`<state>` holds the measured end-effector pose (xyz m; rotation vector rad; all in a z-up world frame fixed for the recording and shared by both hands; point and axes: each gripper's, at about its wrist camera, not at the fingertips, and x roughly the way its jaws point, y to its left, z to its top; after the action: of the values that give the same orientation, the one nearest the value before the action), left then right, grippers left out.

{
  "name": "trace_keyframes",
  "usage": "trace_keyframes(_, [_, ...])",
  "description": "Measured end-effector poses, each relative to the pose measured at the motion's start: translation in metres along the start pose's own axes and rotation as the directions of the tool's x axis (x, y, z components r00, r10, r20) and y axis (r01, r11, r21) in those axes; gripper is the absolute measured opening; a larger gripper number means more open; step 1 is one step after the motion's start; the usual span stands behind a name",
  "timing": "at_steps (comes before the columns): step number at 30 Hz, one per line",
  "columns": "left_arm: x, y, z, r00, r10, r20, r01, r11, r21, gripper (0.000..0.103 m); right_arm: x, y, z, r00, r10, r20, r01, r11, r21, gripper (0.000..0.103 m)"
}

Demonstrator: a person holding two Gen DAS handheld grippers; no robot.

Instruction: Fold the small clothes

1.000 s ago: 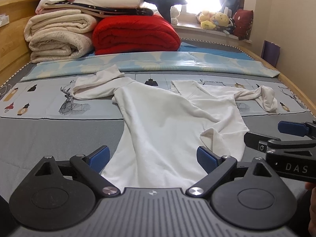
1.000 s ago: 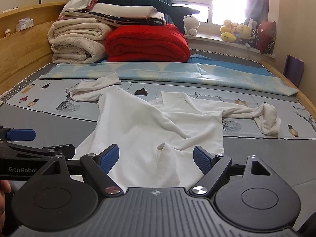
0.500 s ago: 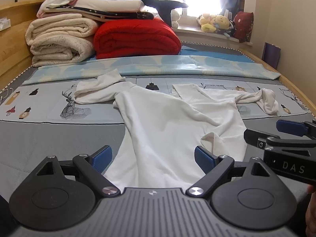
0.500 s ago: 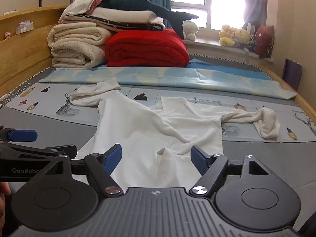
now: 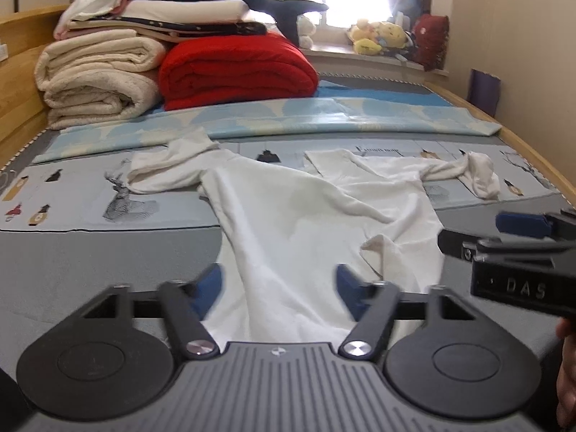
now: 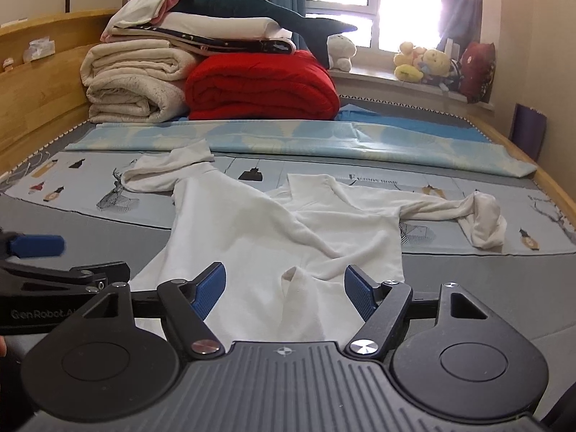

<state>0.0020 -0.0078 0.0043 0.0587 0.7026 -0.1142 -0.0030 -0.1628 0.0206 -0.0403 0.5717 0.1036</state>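
At lower centre of the left view, we note the left gripper [image 5: 279, 284] closing, narrower than before, over the white garment's [image 5: 298, 237] hem. Only the right view shows the right gripper [image 6: 284, 286] open astride a raised fold.

left tool [image 5: 279, 282] angled downward, jaws closing – right tool [image 6: 284, 284] beside it, jaws apart, nothing gripped

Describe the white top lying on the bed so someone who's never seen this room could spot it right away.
Start from the stack of folded bedding at the far end of the bed, where a red quilt sits beside cream blankets. Nearer than that, past the light blue sheet, the white top lies spread and rumpled on the grey printed cover, sleeves flung out both ways. It is the only unfolded white garment there.
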Motion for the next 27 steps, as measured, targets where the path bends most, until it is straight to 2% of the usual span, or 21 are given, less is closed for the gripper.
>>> trace_keyframes(1, [0.001,0.0,-0.001,1.0,-0.009,-0.007,0.009,1.0,0.006,0.046,-0.001,0.0,0.0,1.0,0.002,0.001,-0.002,1.0,0.003,0.075])
trace_keyframes(2, [0.001,-0.001,-0.002,1.0,-0.015,-0.012,0.015,1.0,0.015,0.041,-0.001,-0.001,0.001,1.0,0.007,0.0,-0.007,1.0,0.005,0.075])
trace_keyframes(4, [0.002,0.0,-0.003,1.0,-0.023,-0.013,0.024,0.999,0.041,0.018,-0.001,-0.005,0.002,1.0,0.025,-0.01,-0.024,0.999,0.022,0.075])
trace_keyframes(7, [0.001,0.016,0.004,0.998,-0.06,-0.016,0.061,0.998,0.018,0.011,0.001,-0.019,0.01,0.997,0.074,-0.034,-0.072,0.995,0.068,0.075])
trace_keyframes(9, [0.001,0.03,0.013,0.995,-0.096,-0.022,0.097,0.994,0.04,0.008,0.003,-0.032,0.022,0.996,0.083,-0.032,-0.08,0.994,0.077,0.075])
trace_keyframes(11, [0.003,0.043,0.024,0.994,-0.109,-0.012,0.11,0.988,0.109,0.008,0.006,-0.048,0.038,0.997,0.077,-0.025,-0.075,0.995,0.059,0.075])
trace_keyframes(13, [0.012,0.054,0.035,0.994,-0.112,-0.016,0.113,0.972,0.205,0.008,0.013,-0.062,0.052,0.997,0.072,-0.022,-0.071,0.997,0.012,0.075])
trace_keyframes(15, [0.029,0.069,0.041,0.993,-0.115,-0.038,0.121,0.966,0.228,0.008,0.025,-0.073,0.063,0.997,0.064,-0.035,-0.066,0.997,-0.043,0.075])
trace_keyframes(17, [0.052,0.087,0.04,0.989,-0.123,-0.079,0.136,0.973,0.188,0.009,0.043,-0.083,0.069,0.995,0.072,-0.068,-0.076,0.996,-0.054,0.075])
trace_keyframes(19, [0.086,0.11,0.028,0.983,-0.106,-0.148,0.119,0.99,0.078,0.01,0.064,-0.087,0.067,0.991,0.081,-0.105,-0.085,0.996,-0.032,0.075])
trace_keyframes(20, [0.103,0.119,0.02,0.974,-0.091,-0.208,0.096,0.995,0.012,0.01,0.076,-0.088,0.063,0.989,0.087,-0.124,-0.089,0.996,-0.017,0.075])
trace_keyframes(21, [0.121,0.126,0.015,0.956,-0.077,-0.284,0.066,0.997,-0.048,0.009,0.087,-0.087,0.057,0.985,0.093,-0.145,-0.093,0.996,0.002,0.075])
trace_keyframes(23, [0.139,0.133,0.01,0.937,-0.135,-0.321,0.096,0.986,-0.134,0.009,0.11,-0.083,0.042,0.975,0.094,-0.203,-0.092,0.996,0.02,0.075])
trace_keyframes(25, [0.153,0.129,0.008,0.926,-0.151,-0.347,0.115,0.986,-0.123,0.011,0.127,-0.074,0.032,0.963,0.091,-0.253,-0.09,0.996,0.015,0.075])
trace_keyframes(27, [0.166,0.121,0.004,0.917,-0.136,-0.374,0.113,0.99,-0.083,0.011,0.14,-0.062,0.025,0.955,0.096,-0.28,-0.104,0.994,-0.014,0.075])
